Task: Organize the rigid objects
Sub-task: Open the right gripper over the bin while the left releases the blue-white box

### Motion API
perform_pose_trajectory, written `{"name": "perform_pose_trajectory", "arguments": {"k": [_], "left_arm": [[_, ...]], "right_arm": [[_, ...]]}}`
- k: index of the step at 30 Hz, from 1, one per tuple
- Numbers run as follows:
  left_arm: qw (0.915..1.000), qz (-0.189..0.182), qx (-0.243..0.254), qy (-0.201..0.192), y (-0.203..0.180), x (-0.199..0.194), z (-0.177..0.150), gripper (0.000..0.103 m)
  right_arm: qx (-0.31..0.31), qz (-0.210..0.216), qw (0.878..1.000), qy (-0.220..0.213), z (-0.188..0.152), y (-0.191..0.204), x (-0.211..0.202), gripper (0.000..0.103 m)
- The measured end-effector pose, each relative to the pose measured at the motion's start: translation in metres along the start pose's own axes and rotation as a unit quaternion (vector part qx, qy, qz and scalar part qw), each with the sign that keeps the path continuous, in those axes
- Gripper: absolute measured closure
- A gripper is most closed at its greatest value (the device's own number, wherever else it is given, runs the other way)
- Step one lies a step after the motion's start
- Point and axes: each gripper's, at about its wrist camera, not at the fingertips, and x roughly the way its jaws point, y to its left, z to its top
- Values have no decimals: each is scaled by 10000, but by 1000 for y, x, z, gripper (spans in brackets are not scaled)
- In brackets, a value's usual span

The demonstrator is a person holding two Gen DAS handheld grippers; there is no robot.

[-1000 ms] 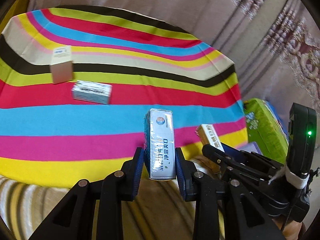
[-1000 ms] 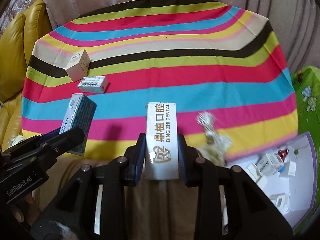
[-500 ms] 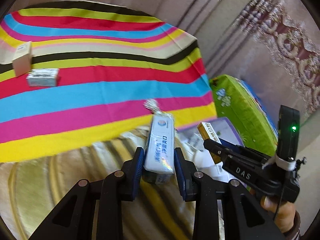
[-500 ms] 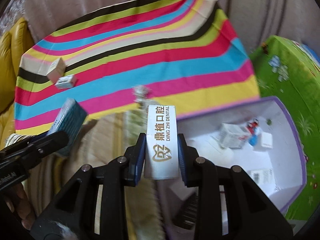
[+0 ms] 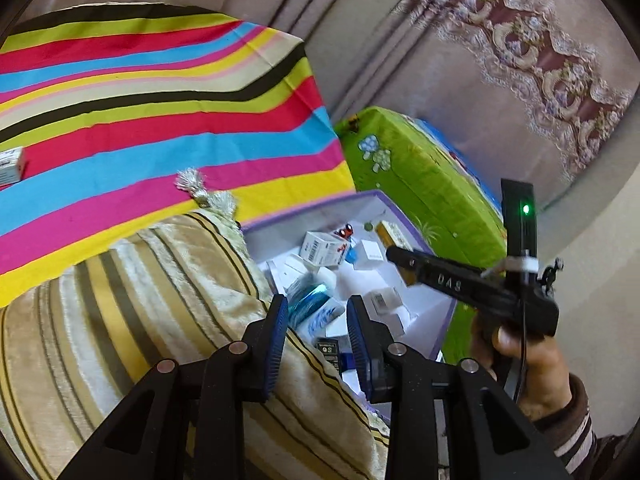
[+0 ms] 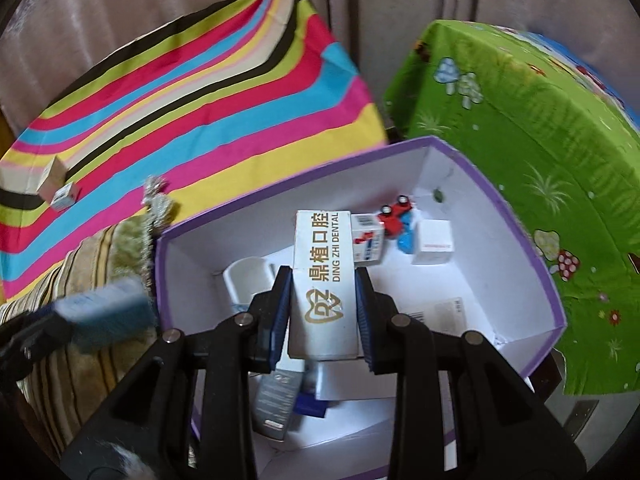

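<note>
A striped cushion [image 5: 168,320] lies nearest at seven o'clock, beside the purple-rimmed box [image 6: 520,216] of small cartons, with the striped cloth [image 5: 160,120] and green lid [image 6: 520,120] beyond at eleven and two o'clock. The right claw [image 6: 323,292] is clamped on the white dental box [image 6: 323,280] over the box; the left claw [image 5: 317,332] grips the blurred blue box [image 5: 310,306] at the box's edge. Only the left wrist view shows the person's hand [image 5: 520,360] and the patterned curtain [image 5: 520,60].

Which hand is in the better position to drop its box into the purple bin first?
Right. Its tongs hold the white dental box directly above the purple bin; the left tongs with the blue box hover at its edge.
</note>
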Motion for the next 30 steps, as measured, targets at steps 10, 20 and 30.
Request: {"name": "perform_pose_trajectory", "arguments": {"k": [10,20,30], "left_arm": [[9997,-13,-226,75,8,3,-2,68],[9997,68,-251,40,10,0,-1,68],[9972,403,-574,-243,40,-22,9,67]], "right_arm": [[56,-33,10000,26,-1,0,1,42],[-30,60,10000,56,-2,11,1,41],[-346,358,9988,-2,-1,49,-5,41]]}}
